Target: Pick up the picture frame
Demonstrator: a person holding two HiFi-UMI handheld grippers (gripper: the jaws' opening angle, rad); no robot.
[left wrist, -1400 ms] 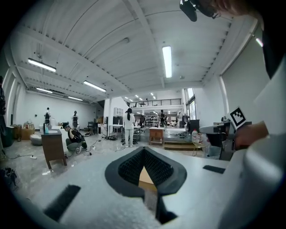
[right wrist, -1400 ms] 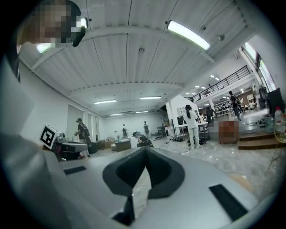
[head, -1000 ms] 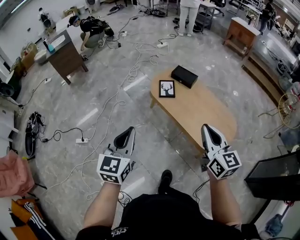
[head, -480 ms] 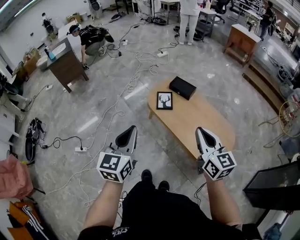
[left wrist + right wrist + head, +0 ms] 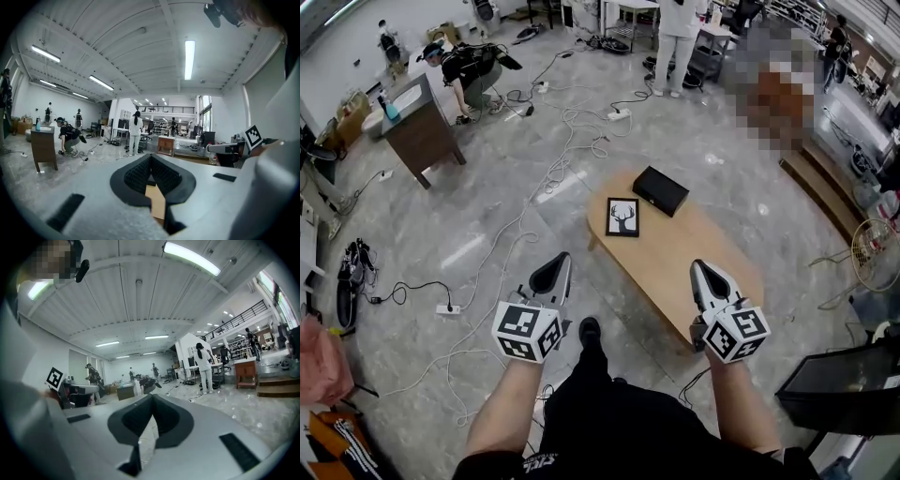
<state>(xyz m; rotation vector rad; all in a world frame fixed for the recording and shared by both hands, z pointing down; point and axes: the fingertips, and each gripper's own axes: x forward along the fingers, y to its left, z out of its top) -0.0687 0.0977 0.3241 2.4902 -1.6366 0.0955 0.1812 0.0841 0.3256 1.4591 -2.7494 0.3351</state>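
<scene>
Both grippers have come closer to the wooden table (image 5: pixel 694 258) than a second ago, and the table sits lower in the head view, with the person's shoe (image 5: pixel 590 330) now ahead on the grey floor. Well to the left of the table stands a brown cabinet (image 5: pixel 417 131), with a crouching person (image 5: pixel 464 66) beyond it. The left gripper (image 5: pixel 555 272) hangs over the floor just left of the table's near end, its jaws pressed together with nothing between them. The picture frame (image 5: pixel 622 217) lies flat on the table's far left end, untouched and well apart from both grippers. A black box (image 5: pixel 661 190) lies just beyond it at that end. The right gripper (image 5: pixel 709 281) is above the table's near edge, jaws closed and empty.
</scene>
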